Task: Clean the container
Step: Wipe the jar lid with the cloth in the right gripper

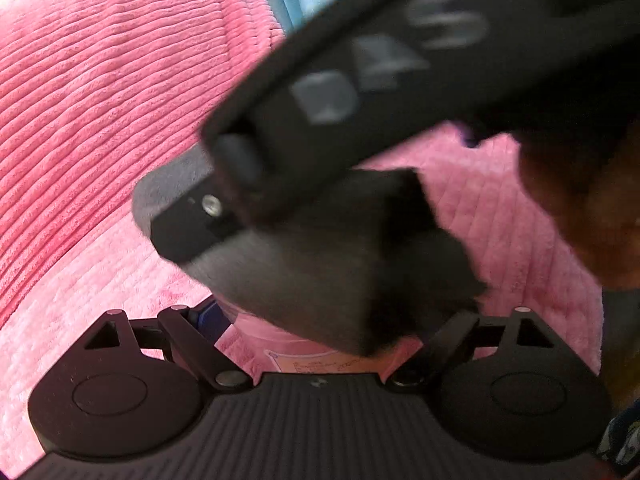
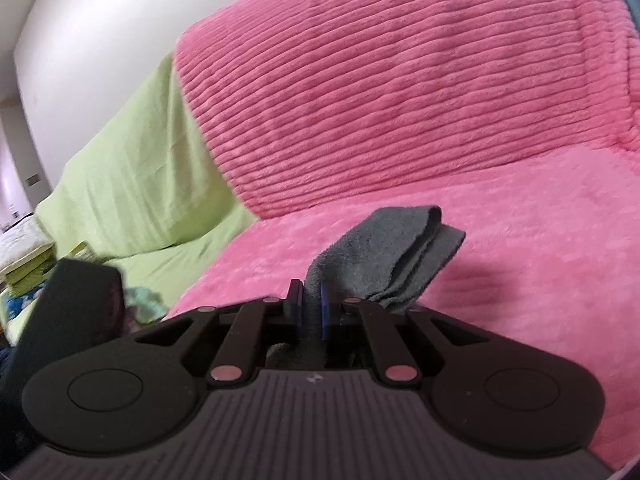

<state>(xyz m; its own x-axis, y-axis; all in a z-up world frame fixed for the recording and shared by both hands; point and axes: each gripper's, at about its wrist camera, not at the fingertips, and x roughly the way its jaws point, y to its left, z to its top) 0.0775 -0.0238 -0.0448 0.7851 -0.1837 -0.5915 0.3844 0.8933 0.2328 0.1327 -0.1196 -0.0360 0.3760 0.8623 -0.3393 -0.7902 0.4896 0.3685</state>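
Between right tool (image 2: 311, 308) fingers: grey cloth (image 2: 394, 258).

pink container (image 1: 304, 356) label, handwriting too blurred

Cloth (image 2: 384, 256) between jaws, above sofa seat (image 2: 520, 240).
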